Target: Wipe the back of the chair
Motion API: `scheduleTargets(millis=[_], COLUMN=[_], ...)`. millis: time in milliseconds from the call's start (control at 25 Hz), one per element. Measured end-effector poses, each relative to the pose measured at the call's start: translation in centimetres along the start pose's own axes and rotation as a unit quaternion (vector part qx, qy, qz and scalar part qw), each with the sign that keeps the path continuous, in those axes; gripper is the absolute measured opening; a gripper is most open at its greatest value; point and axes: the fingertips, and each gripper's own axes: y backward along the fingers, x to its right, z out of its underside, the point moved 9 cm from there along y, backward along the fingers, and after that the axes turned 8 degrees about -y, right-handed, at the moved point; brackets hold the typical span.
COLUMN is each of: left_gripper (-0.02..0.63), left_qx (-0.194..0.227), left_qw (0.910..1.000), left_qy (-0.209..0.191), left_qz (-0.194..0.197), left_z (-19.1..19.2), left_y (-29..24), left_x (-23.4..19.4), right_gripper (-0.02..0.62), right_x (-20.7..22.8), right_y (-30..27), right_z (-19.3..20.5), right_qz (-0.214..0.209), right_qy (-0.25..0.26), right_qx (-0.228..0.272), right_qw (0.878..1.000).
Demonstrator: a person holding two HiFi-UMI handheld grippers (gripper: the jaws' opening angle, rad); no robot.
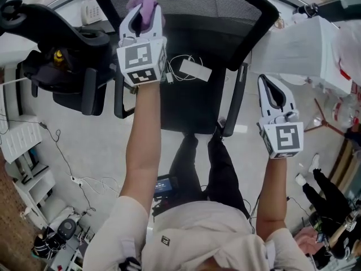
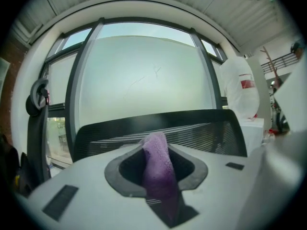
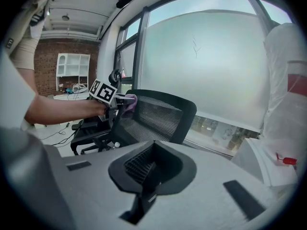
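The black mesh chair back [image 1: 192, 4] runs across the top of the head view and fills the middle of the left gripper view [image 2: 201, 128]. My left gripper [image 1: 140, 17] is shut on a purple cloth [image 1: 148, 5], with the cloth against the back's upper left part. In the left gripper view the cloth [image 2: 158, 171] stands up between the jaws of this gripper [image 2: 156, 152]. My right gripper [image 1: 274, 86] hangs to the right of the chair, apart from it, jaws together and holding nothing. The right gripper view shows its ridged pads [image 3: 139, 164] meeting, with the chair back [image 3: 158, 114] and cloth [image 3: 130, 100] beyond.
A second black chair [image 1: 62, 55] stands close on the left. A white wrapped bulky object [image 1: 304, 49] stands at the right. A white device with a cable [image 1: 194, 69] lies on the seat. A large frosted window [image 2: 144, 75] is behind the chair. Another person's legs [image 1: 330, 191] show lower right.
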Motion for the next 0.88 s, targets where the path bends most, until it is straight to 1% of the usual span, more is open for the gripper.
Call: scheduleTargets(millis=[120, 280, 360, 440, 560, 680, 800, 880], left_gripper=[0.109, 0.107, 0.107, 0.106, 0.106, 0.106, 0.106, 0.106], left_qx=[0.018, 0.036, 0.043, 0.047, 0.050, 0.050, 0.040, 0.029], left_qw=[0.9987, 0.9917, 0.9876, 0.9849, 0.9840, 0.9853, 0.9902, 0.9947], left_qy=[-0.002, 0.002, 0.004, 0.006, 0.007, 0.003, 0.005, 0.010], left_qz=[0.048, 0.124, 0.151, 0.167, 0.171, 0.163, 0.134, 0.098], left_z=[-1.1, -3.4, -4.5, -5.2, -5.4, -5.1, -3.9, -2.6], left_y=[-1.6, -2.8, -2.9, -2.9, -2.9, -2.8, -2.8, -2.6], left_x=[5.6, 13.7, 16.6, 18.4, 18.8, 17.4, 13.9, 10.2], right_gripper=[-0.005, -0.005, -0.005, -0.005, -0.005, -0.005, -0.005, -0.005], right_x=[0.7, 1.8, 2.4, 2.9, 3.4, 3.2, 2.3, 1.6], right_y=[0.5, 1.5, 2.1, 2.7, 2.9, 2.6, 1.7, 0.8], right_z=[0.7, 1.5, 1.7, 1.9, 2.1, 1.9, 1.7, 1.2], right_qz=[0.003, 0.012, 0.018, 0.024, 0.023, 0.023, 0.014, 0.007], right_qy=[-0.005, -0.009, -0.011, -0.013, -0.016, -0.015, -0.012, -0.005], right_qx=[0.000, -0.006, -0.011, -0.016, -0.005, -0.009, -0.013, -0.012], right_qw=[1.000, 1.000, 1.000, 0.999, 1.000, 1.000, 1.000, 1.000])
